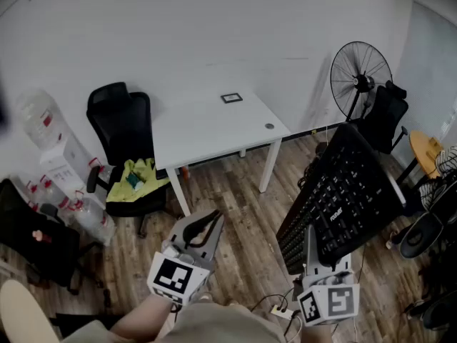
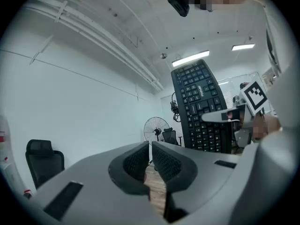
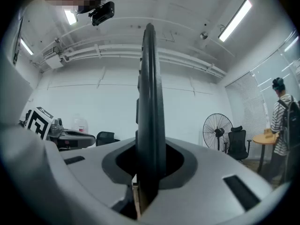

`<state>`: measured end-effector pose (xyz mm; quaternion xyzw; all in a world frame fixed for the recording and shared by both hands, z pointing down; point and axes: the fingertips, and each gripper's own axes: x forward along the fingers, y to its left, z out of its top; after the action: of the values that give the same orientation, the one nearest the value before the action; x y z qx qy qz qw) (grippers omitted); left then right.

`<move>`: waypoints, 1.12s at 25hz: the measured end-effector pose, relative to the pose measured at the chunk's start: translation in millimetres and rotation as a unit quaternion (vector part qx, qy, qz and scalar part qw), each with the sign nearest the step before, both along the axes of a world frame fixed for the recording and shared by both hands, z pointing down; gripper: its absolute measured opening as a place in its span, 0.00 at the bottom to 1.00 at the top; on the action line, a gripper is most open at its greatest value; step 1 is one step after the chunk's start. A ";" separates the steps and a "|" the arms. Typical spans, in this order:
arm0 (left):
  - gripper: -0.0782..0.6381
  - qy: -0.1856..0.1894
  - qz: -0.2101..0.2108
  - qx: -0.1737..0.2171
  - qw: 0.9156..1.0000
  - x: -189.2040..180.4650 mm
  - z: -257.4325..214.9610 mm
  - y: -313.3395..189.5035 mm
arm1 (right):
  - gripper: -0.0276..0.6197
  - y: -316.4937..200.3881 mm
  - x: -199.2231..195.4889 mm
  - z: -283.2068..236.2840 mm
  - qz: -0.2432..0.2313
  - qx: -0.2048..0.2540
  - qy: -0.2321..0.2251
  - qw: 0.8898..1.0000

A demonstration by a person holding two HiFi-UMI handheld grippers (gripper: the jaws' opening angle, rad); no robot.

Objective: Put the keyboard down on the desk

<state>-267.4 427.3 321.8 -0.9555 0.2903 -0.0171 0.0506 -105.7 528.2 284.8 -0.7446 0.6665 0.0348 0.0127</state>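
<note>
I read my right hand-held gripper point(image 3: 150, 170) as clamped on the near edge of the black keyboard point(image 1: 343, 191), which stands edge-on between its jaws. The keyboard hangs tilted above the wood floor point(image 1: 243, 220), right of the white bench point(image 1: 207, 131) and well apart from it. My left hand-held gripper point(image 2: 151, 161) is closed to a thin slit and holds nothing.

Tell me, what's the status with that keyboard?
Right gripper clamped on keyboard, held in air. Left gripper shut, empty. Desk ahead, small dark item near far edge.
</note>
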 end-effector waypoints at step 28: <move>0.16 -0.017 -0.003 -0.010 1.000 10.9 10.7 -4.1 | 0.18 2.9 21.6 14.6 -0.018 0.015 -0.035 0.999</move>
<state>-256.5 423.2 332.5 -0.9547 0.2916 -0.0365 0.0457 -84.1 531.1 299.4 -0.7328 0.6786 0.0183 0.0474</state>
